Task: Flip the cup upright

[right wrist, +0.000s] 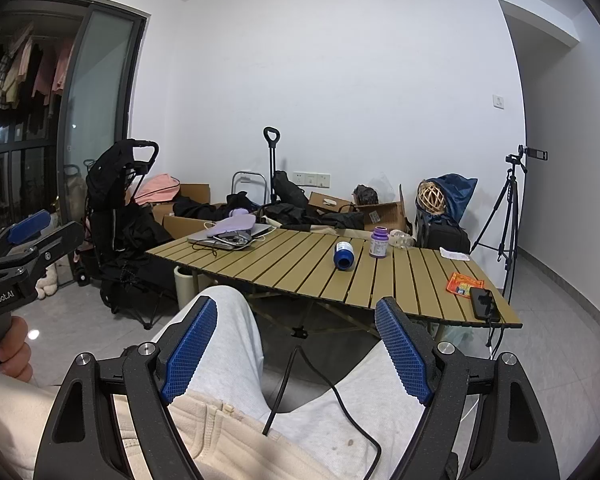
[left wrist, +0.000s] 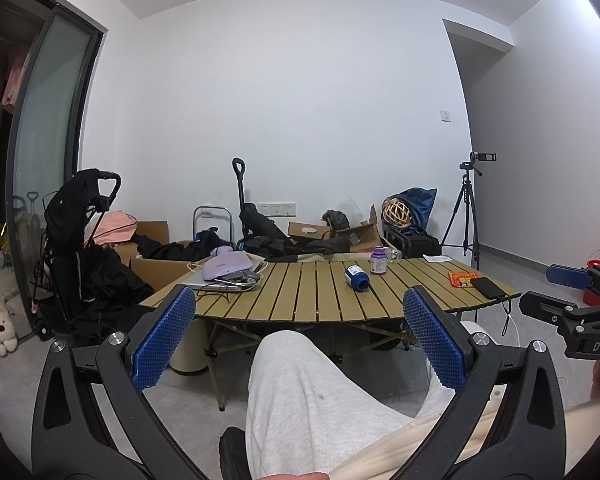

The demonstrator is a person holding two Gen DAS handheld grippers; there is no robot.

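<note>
Cup (left wrist: 357,277) lies sideways on the table (left wrist: 300,296), both claws (left wrist: 298,334) (right wrist: 296,344) wide, empty.

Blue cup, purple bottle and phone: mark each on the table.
Blue cup (right wrist: 343,257), right wrist view, on its side wall.
Purple bottle (right wrist: 379,245), right wrist view, on its label.
Phone (right wrist: 485,303), right wrist view, on its screen.

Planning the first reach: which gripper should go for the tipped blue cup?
Right, marginally. Both the left gripper and right gripper are open and short of the table; the cup lies right of centre there.
</note>
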